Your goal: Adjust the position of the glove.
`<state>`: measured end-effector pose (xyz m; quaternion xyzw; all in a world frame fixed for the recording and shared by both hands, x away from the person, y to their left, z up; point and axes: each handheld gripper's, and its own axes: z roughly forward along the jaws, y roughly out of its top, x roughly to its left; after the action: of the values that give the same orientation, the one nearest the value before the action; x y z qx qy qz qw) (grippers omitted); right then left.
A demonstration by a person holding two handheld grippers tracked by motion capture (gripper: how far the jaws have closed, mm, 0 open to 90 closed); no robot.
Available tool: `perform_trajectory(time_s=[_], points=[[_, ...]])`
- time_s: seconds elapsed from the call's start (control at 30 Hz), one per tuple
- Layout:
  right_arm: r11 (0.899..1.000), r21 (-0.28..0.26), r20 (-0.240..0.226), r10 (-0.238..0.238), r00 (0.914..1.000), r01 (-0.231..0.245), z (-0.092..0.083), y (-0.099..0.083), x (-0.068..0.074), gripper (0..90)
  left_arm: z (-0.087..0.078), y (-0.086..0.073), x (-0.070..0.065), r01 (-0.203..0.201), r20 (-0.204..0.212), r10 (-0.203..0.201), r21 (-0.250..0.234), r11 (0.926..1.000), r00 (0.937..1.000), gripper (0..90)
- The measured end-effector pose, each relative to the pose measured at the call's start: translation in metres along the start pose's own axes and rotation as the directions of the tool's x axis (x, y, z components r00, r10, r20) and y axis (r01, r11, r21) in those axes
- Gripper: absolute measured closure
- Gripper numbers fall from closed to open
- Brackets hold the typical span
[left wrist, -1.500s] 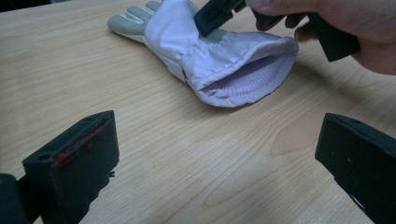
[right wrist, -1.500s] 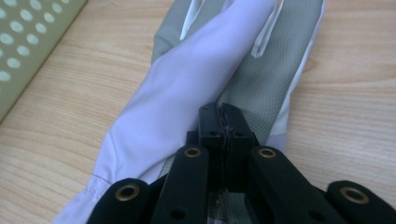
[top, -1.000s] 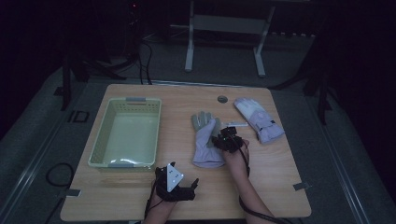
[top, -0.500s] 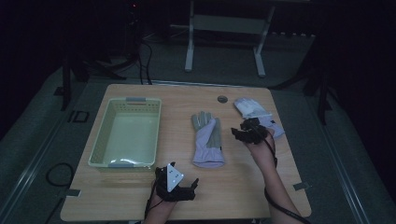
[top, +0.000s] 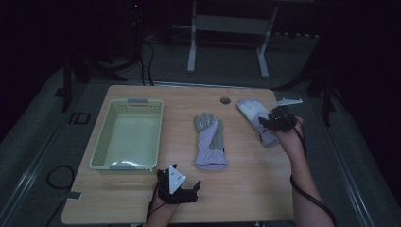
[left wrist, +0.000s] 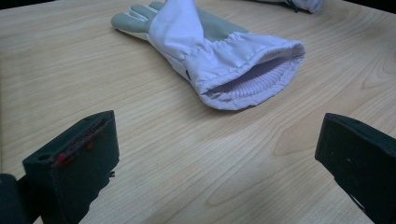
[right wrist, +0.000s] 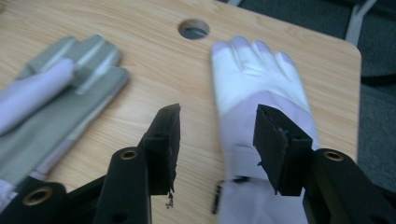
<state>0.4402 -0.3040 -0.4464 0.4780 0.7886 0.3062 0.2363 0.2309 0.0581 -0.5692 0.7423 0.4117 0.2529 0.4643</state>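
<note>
Two white and grey gloves lie on the wooden table (top: 246,189). One glove (top: 210,141) (left wrist: 219,51) (right wrist: 51,93) rests palm up at the middle, its cuff toward the front edge. The other glove (top: 255,116) (right wrist: 261,98) lies at the back right. My right gripper (top: 275,122) (right wrist: 217,144) hovers open over that glove's cuff, one jaw above the cuff and the other above bare wood to its left. My left gripper (top: 182,189) (left wrist: 215,163) rests open near the front edge, pointing at the middle glove's cuff from a short distance.
A pale green plastic basket (top: 126,137) stands on the left half of the table. A round cable hole (top: 225,100) (right wrist: 193,29) sits near the back edge. A metal frame (top: 227,28) stands on the floor beyond the table.
My right gripper has travelled from the middle glove rightward and back to the far-right glove. The left gripper has stayed still.
</note>
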Motion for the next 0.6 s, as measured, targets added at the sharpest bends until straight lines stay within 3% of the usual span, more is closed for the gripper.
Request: perform_trajectory(time_s=[0.1, 0.17, 0.2, 0.4, 0.43, 0.6], points=[[1.0, 0.025, 0.003, 0.018, 0.9998, -0.018, 0.006, 0.004, -0.013, 50.6, 0.0, 0.0, 0.0, -0.001, 0.0, 0.001, 0.003, 1.0, 1.0, 0.0], [1.0, 0.025, 0.003, 0.018, 0.9998, -0.018, 0.006, 0.004, -0.013, 50.6, 0.0, 0.0, 0.0, 0.001, 0.001, -0.001, 0.002, 1.0, 1.0, 0.0], [0.999, 0.036, -0.011, 0.033, 0.9994, -0.032, 0.013, 0.008, -0.023, 49.9, 0.0, 0.0, 0.0, 0.005, 0.0, -0.005, 0.0, 1.0, 1.0, 0.0], [0.998, 0.062, -0.013, 0.034, 0.9993, -0.033, 0.031, 0.015, -0.032, 49.1, 0.0, 0.0, -0.001, -0.003, -0.007, 0.003, -0.001, 1.0, 1.0, 0.0], [0.996, 0.085, 0.0, 0.029, 0.9996, -0.029, 0.039, 0.016, -0.035, 49.2, 0.0, 0.0, -0.001, -0.002, -0.006, 0.002, -0.002, 1.0, 1.0, 0.0], [0.991, 0.122, -0.015, 0.059, 0.9982, -0.057, 0.058, 0.014, -0.043, 48.9, 0.0, 0.0, -0.001, -0.001, -0.004, 0.001, -0.004, 1.0, 1.0, 0.0]])
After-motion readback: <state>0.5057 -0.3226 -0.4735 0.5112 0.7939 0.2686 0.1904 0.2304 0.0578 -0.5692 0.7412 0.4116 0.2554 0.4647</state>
